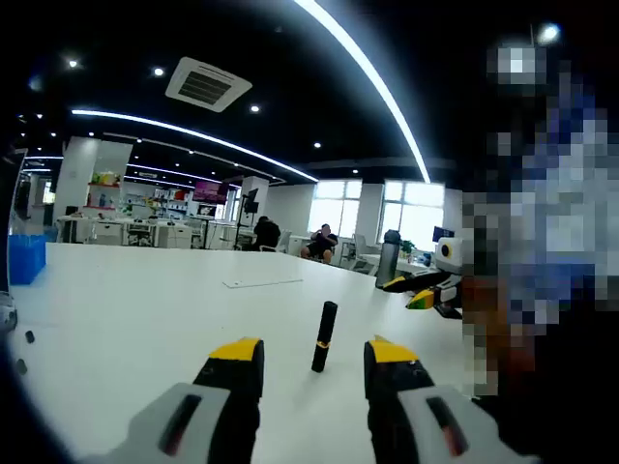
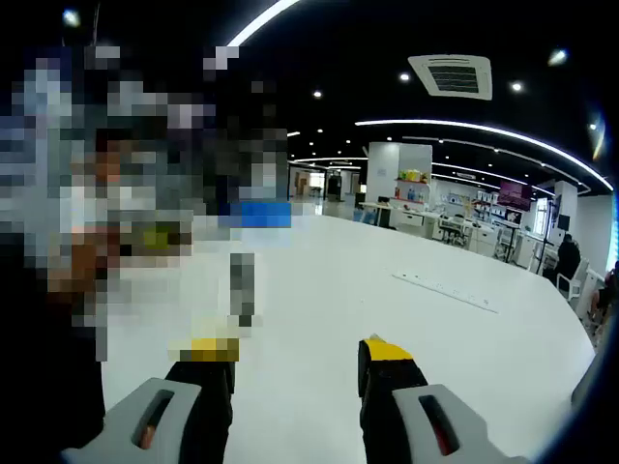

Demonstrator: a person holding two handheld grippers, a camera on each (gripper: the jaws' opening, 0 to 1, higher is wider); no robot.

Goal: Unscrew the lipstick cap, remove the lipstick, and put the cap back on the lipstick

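1 slim black cylindrical lipstick (image 1: 324, 336), upright

Handheld tongs, both units alike.
Left tongs (image 1: 313, 362) and right tongs (image 2: 299, 356): grey bodies with dark slots, black jaws, yellow-capped tips.

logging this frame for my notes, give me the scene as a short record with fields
surface: white table
lipstick: black lipstick standing upright on the table, cap on, ahead of the left tool and between its jaws' line of sight, untouched
left tool: left tool open, empty, low over the table
right tool: right tool open, empty
other items: blue bin at the table's far edge; flat strip lying on the table
task progress: cap not yet unscrewed
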